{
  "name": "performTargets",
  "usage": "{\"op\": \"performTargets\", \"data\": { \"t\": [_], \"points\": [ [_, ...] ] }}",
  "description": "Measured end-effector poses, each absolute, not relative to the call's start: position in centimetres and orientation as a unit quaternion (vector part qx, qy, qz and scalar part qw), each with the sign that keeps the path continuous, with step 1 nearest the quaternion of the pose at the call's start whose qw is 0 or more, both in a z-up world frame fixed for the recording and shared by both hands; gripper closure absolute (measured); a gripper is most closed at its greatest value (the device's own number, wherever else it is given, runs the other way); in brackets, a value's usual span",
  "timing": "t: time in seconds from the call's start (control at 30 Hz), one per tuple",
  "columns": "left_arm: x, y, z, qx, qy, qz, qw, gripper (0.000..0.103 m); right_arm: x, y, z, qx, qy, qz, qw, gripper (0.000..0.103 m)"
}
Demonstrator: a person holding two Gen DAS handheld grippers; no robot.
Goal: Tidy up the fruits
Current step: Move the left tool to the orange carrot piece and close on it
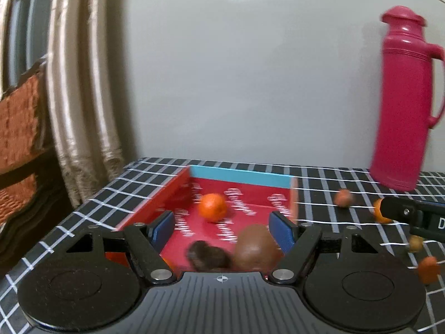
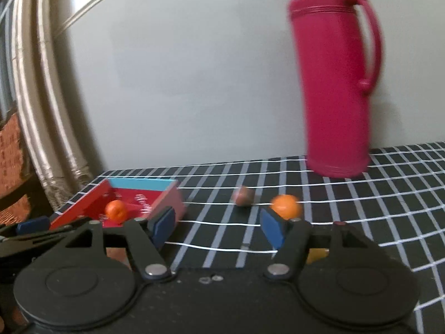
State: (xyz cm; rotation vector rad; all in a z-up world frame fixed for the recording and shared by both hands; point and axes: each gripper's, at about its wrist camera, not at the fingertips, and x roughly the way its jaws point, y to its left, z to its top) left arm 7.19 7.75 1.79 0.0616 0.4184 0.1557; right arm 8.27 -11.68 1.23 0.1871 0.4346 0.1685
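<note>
Your box (image 1: pixel 155 200) sits at the table's (image 2: pixel 389 194) left, fruit (image 1: pixel 212 206) inside; the flask (image 2: pixel 333 83) stands behind, to the right.

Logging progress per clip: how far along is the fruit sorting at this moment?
Partly done. The red box already holds an orange and two brown fruits. Nothing is in hand: the left gripper and right gripper both stand open and empty. Left on the checked cloth: a loose orange, a small brown fruit, and a few more pieces beside the right gripper.
</note>
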Motion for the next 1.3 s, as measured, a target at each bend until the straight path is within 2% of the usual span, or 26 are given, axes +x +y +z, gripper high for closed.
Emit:
{"op": "performTargets", "data": {
  "t": [0.17,0.5,0.93,1.0,1.03,1.07,1.23,1.3],
  "points": [
    [7.5,3.8,1.5,0.04,0.209,0.037,0.976,0.029,7.2,-14.8,1.1,0.094,0.212,0.044,0.972,0.032],
    [7.4,-4.1,-0.4,0.09,0.215,-0.047,0.971,0.029,4.3,-21.6,0.7,0.12,0.213,-0.021,0.969,0.031],
    [5.2,-9.3,-1.7,0.107,0.221,-0.127,0.961,0.029,2.3,-24.5,1.0,0.139,0.203,-0.039,0.968,0.03],
    [5.2,-9.6,-2.0,0.109,0.229,-0.134,0.958,0.038,2.2,-24.7,0.8,0.14,0.204,-0.041,0.968,0.03],
    [5.3,-10.0,-2.1,0.109,0.236,-0.14,0.955,0.047,2.1,-24.8,0.8,0.14,0.205,-0.042,0.968,0.03],
    [5.5,-10.3,-2.3,0.106,0.246,-0.147,0.952,0.051,2.1,-25.0,0.8,0.14,0.204,-0.043,0.968,0.03],
    [5.7,-11.2,-3.3,0.102,0.264,-0.15,0.947,0.052,1.2,-26.0,1.2,0.14,0.181,-0.073,0.971,0.03],
    [5.6,-11.6,-3.4,0.103,0.267,-0.154,0.946,0.055,0.8,-26.5,1.4,0.147,0.171,-0.086,0.97,0.03]
  ]
}}
